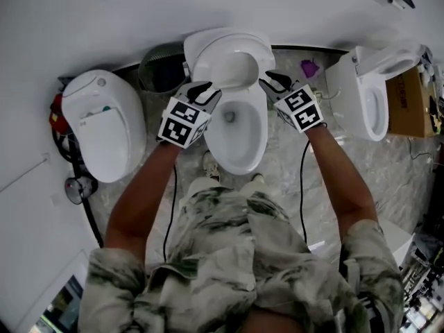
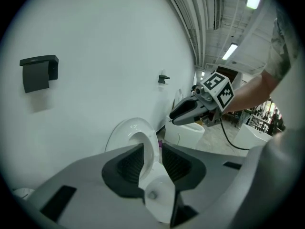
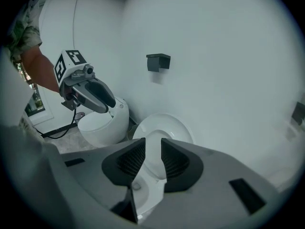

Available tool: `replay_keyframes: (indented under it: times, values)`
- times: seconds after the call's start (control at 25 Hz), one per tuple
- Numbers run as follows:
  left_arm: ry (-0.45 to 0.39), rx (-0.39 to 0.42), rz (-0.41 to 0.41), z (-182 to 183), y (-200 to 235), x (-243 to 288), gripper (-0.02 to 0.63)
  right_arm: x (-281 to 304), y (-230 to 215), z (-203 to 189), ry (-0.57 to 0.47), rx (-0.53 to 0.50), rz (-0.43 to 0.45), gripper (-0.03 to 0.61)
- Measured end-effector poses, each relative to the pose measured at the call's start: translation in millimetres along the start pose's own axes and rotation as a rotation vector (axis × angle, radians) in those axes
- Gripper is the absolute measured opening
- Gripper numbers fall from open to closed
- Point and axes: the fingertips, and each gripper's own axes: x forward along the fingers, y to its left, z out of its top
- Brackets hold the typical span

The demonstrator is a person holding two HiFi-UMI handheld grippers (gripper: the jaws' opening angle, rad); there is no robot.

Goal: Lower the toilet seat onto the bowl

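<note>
The person's camouflage-patterned shirt (image 1: 229, 255) fills the bottom of the head view, with bare forearms (image 1: 139, 200) reaching out on either side of the white ceramic toilet bowl (image 1: 239, 155), which stands on the grey marbled floor (image 1: 291, 165). The white oval plastic toilet seat (image 1: 232, 45) stands raised behind the bowl, leaning back toward the white wall (image 1: 208, 5). The left gripper (image 1: 207, 91) is close beside the seat's left edge and the right gripper (image 1: 272, 82) close beside its right edge, each with jaws apart and clamped on nothing, the seat showing beyond the gap.
</note>
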Motion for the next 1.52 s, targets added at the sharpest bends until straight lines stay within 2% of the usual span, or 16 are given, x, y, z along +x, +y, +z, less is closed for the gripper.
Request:
replay_keyframes:
  times: [0.16, 0.4, 0.76, 1.16, 1.4, 1.52]
  values:
    - [0.011, 0.03, -0.002, 3.1, 29.9, 22.4, 0.13, 31.6, -16.9, 10.2, 0.018, -0.005, -0.023, 0.129]
    - [0.032, 0.028, -0.012, 12.9, 64.7, 61.8, 0.13, 68.2, -46.1, 15.5, 0.068, -0.02, -0.042, 0.14]
    - [0.063, 0.077, 0.012, 29.9, 113.5, 99.2, 0.13, 115.2, -79.6, 26.7, 0.103, -0.076, -0.077, 0.13]
    - [0.099, 0.132, 0.028, 30.9, 131.2, 136.8, 0.13, 142.4, -107.5, 16.9, 0.164, -0.144, -0.095, 0.13]
    - [0.108, 0.136, 0.045, 28.2, 135.2, 149.5, 0.13, 148.1, -112.7, 11.9, 0.163, -0.106, -0.089, 0.127]
    - [0.108, 0.14, 0.077, 27.9, 138.5, 150.5, 0.114, 148.6, -115.1, 11.4, 0.16, -0.125, -0.1, 0.098]
